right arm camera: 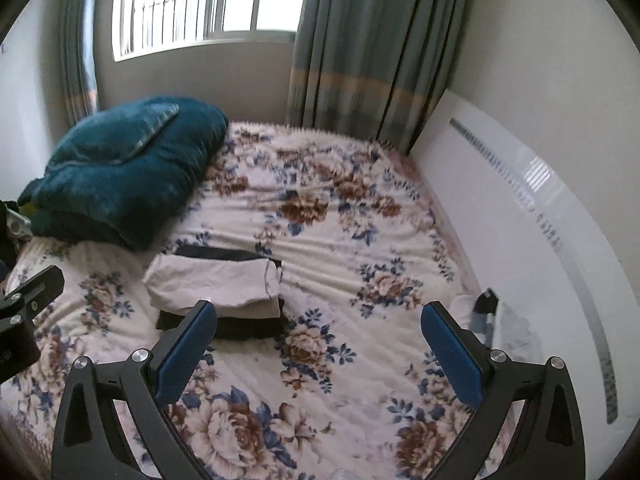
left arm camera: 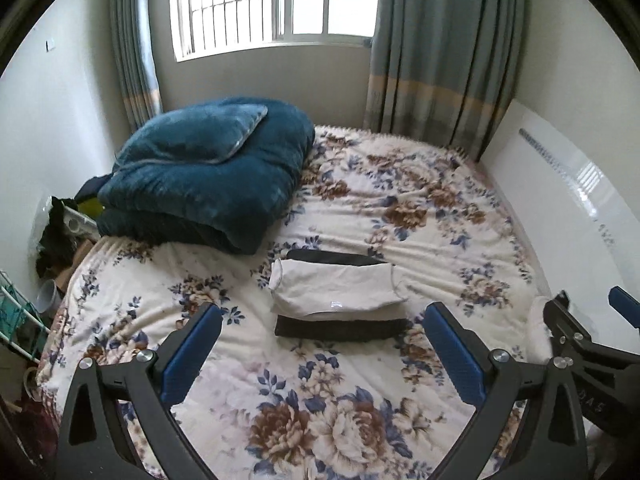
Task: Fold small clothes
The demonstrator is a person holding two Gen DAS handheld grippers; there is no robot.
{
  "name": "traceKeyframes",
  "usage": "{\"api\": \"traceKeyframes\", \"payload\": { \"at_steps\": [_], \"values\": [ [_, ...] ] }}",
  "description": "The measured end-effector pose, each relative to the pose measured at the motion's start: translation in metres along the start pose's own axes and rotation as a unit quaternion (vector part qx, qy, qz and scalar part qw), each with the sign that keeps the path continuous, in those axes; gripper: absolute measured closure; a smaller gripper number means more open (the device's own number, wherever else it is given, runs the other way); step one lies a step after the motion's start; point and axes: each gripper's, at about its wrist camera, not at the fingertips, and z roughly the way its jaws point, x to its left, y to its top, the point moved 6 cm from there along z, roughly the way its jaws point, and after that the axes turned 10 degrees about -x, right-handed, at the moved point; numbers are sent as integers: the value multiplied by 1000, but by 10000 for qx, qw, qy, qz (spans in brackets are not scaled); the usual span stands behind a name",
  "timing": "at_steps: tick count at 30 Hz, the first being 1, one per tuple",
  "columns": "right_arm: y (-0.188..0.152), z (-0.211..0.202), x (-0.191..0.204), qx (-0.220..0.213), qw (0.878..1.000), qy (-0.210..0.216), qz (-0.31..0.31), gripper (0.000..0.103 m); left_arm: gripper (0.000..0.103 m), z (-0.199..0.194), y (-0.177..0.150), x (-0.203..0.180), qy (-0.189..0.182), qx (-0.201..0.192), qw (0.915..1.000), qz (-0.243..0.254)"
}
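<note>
Folded clothes point(left arm camera: 338, 300) lie stacked on the floral bed point(left arm camera: 400, 208) below the window point(left arm camera: 272, 4), both tongs released.

The left hand-held gripper point(left arm camera: 324, 354) has a black frame with triangular cut-outs, round silver screws at its joints and flat blue ribbed pads point(left arm camera: 192, 354). The right hand-held gripper point(right arm camera: 318, 354) is built alike, with pale lettering on its black body.

Bright barred window point(left arm camera: 256, 0), grey-blue curtains point(left arm camera: 436, 48), floral-covered bed point(left arm camera: 400, 208).
</note>
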Motion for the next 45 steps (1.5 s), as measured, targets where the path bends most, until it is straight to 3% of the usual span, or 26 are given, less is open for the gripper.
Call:
{"api": "traceKeyframes", "payload": {
  "at_steps": [8, 16, 28, 45],
  "values": [
    [21, -111, -18, -442, 9990, 31, 108, 0, 0, -88, 9, -5, -128, -241, 9996, -18],
    [33, -188, -27, -779, 9968, 37, 172, 0, 0, -139, 14, 0, -103, -422, 9990, -59],
    [32, -226, -21, -915, 9955, 127, 232, 0, 0, -170, 13, 7, -26, -626, 9980, -29],
    [32, -221, -19, -872, 9955, 286, 218, 0, 0, -180, 12, 11, 102, -687, 9975, -87]
  ]
}}
